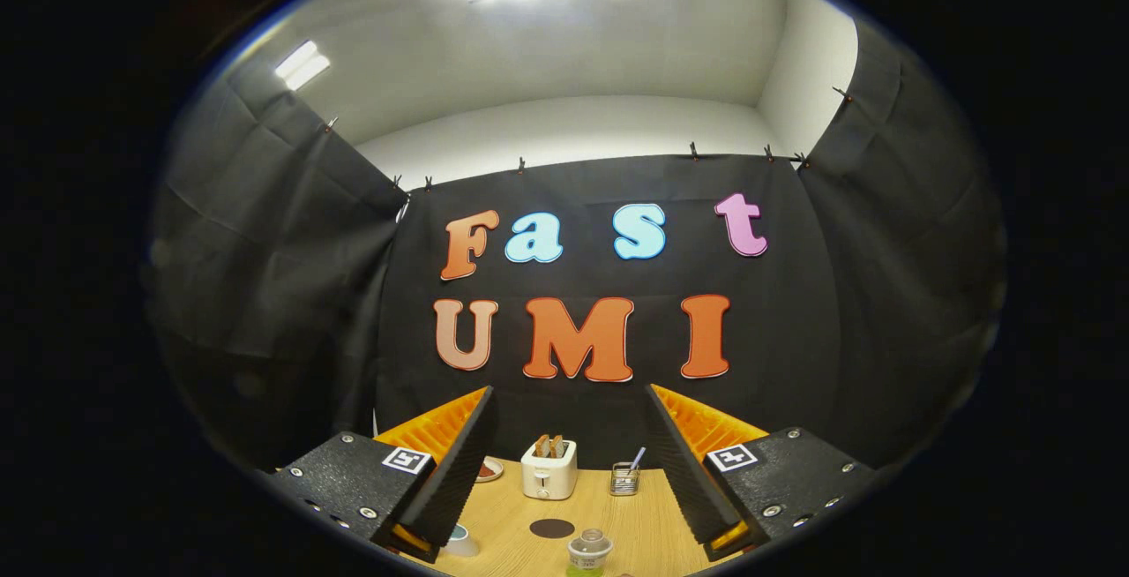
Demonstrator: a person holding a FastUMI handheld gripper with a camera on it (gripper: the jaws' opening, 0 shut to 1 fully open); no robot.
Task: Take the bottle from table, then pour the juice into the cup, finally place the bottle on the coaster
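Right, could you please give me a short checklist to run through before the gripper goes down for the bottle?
1. Fingers spread enough to take the bottle: ok, the gripper is open and holds nothing.
2. Bottle located: ok, the bottle stands upright on the table, between and below the fingertips.
3. Bottle cap off for pouring: cannot tell, the top is too small to read.
4. Coaster free: ok, the dark round coaster beyond the bottle has nothing on it.
5. Cup located: ok, the cup sits by the left finger, partly hidden.
6. Toaster and wire holder out of the way: ok, both stand farther back.
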